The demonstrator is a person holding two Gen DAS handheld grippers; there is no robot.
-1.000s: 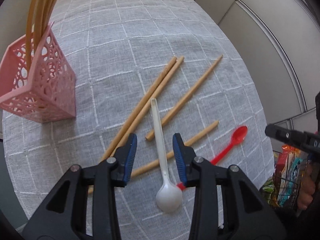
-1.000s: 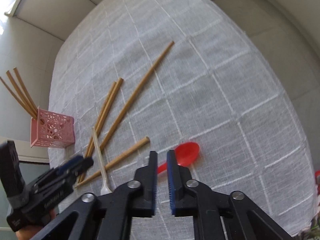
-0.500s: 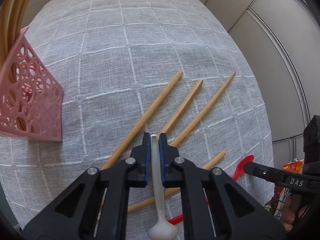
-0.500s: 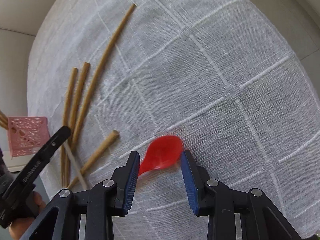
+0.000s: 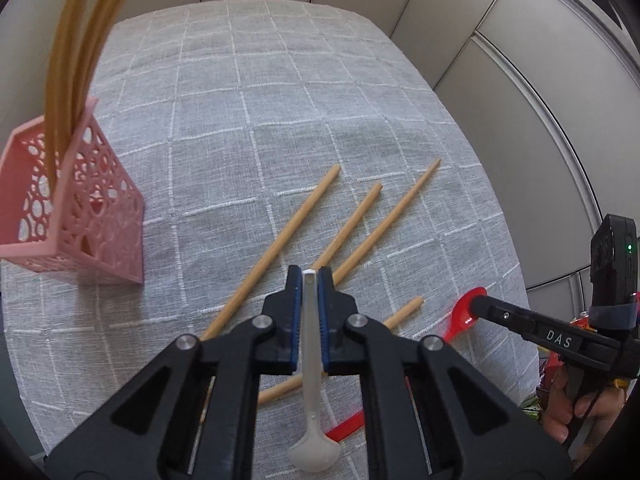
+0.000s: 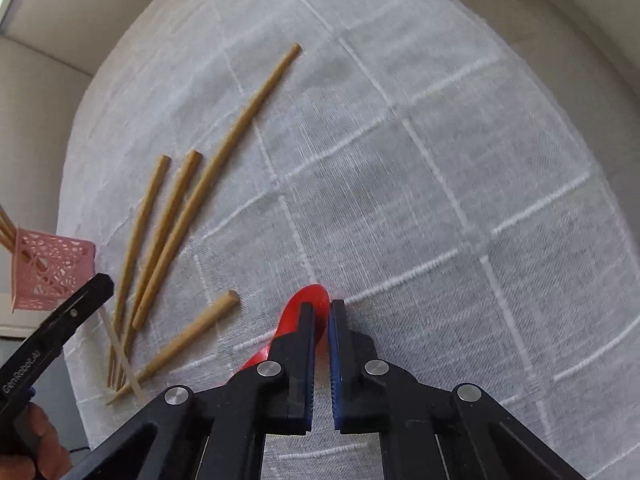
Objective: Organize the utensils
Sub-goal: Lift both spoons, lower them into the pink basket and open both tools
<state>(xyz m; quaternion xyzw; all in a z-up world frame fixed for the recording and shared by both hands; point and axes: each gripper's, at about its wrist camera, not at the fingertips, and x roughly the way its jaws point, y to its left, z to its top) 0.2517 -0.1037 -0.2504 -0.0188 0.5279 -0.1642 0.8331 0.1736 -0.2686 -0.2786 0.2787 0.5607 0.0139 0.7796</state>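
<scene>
My left gripper (image 5: 309, 280) is shut on the handle of a white plastic spoon (image 5: 312, 400), bowl hanging toward the camera, just above the cloth. My right gripper (image 6: 320, 312) is shut on the bowl of a red plastic spoon (image 6: 308, 300); its handle runs back under the left finger. In the left wrist view the red spoon (image 5: 460, 316) sits at the right gripper's tip (image 5: 480, 304). Several wooden chopsticks (image 5: 280, 248) lie loose on the cloth. A pink perforated holder (image 5: 80, 216) at the left holds several chopsticks upright; it also shows in the right wrist view (image 6: 52, 268).
The round table has a grey checked cloth (image 5: 280, 100) that curves down at its edges. Pale wall panels (image 5: 520, 80) stand behind it. A hand and snack packets (image 5: 560, 400) are at the right edge.
My left gripper closed on the white spoon's handle and has lifted it. My right gripper opened around the red spoon's bowl, then shut on it.
</scene>
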